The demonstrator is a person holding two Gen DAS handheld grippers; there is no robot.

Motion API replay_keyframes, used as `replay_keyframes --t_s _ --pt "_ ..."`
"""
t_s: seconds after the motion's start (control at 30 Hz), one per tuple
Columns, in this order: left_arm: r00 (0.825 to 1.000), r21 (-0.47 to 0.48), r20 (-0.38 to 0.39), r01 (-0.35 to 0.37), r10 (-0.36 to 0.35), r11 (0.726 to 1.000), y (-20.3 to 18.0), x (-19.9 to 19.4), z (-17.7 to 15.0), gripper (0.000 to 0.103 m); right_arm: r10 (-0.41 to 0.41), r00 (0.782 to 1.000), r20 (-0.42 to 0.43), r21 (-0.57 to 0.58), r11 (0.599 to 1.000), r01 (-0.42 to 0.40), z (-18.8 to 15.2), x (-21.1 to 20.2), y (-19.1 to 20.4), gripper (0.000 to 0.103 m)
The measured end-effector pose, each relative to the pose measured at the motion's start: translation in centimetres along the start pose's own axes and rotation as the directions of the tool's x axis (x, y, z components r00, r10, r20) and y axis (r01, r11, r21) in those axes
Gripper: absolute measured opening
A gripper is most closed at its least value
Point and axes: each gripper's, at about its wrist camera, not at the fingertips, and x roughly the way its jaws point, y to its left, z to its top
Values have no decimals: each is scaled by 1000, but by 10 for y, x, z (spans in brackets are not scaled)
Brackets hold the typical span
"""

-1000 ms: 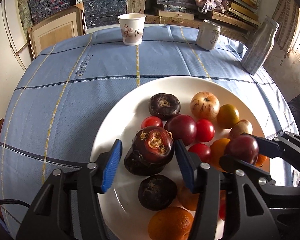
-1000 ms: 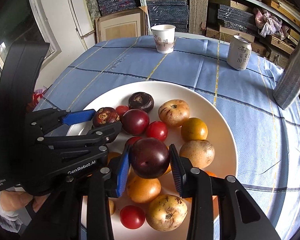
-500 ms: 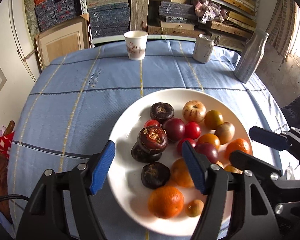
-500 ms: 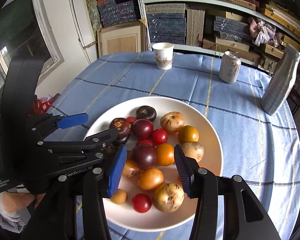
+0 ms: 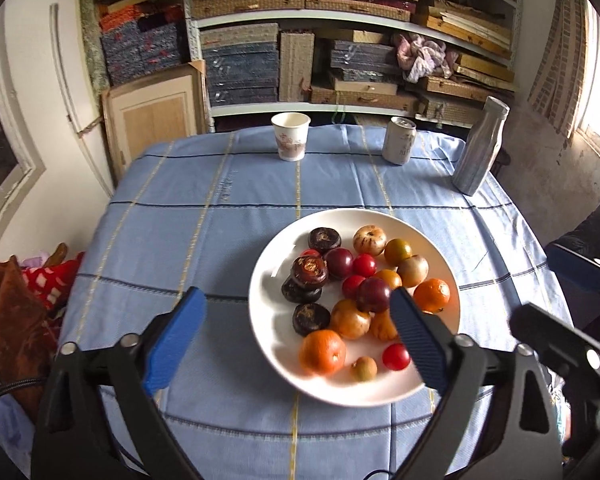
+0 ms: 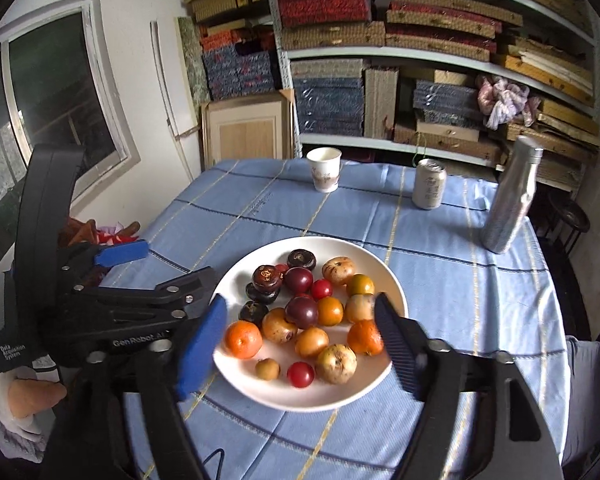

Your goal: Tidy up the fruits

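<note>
Left gripper (image 5: 296,330) spread wide, empty, above white plate (image 5: 268,332), mixed fruit (image 5: 342,280)

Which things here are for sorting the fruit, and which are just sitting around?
For the job:
white plate
the fruits piled on it
left gripper, open
right gripper, open

Just lying about:
paper cup
drink can
silver bottle

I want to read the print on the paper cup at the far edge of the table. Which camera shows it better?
Neither is readable, but the left wrist view shows the paper cup a little better: nearly centred, facing the lens, with a reddish print on its side. In the right wrist view the cup appears fainter, its print only a smudge.
</note>
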Motion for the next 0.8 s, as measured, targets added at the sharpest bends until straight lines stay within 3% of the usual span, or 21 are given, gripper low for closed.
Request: replay_keyframes --t_s 0.13,0.23,0.37,0.47,0.6,0.8 --pt "999 -17 -36 -20 19 1000 -4 -13 -10 98 -4 1000 -16 36 999 4 -21 -12 -9 95" --pt "997 -11 -55 -50 50 999 -8 -20 -18 98 -17 997 -79 81 996 23 -41 -12 -18 96" --pt "997 46 -34 -65 66 997 -13 -30 -26 98 -65 994 -91 121 990 76 -64 -17 -25 96" --pt "992 92 -23 -124 127 988 -18 -35 -29 98 -67 992 -110 173 981 85 -77 -20 -29 96" --pt "999 42 -38 -8 9 999 -10 -39 -28 98 -89 988 -123 163 981 109 -85 -23 -22 96" --pt "999 44 -49 -8 10 999 -12 -33 -28 98 -115 985 -126 134 982 131 -84 -29 -16 96"
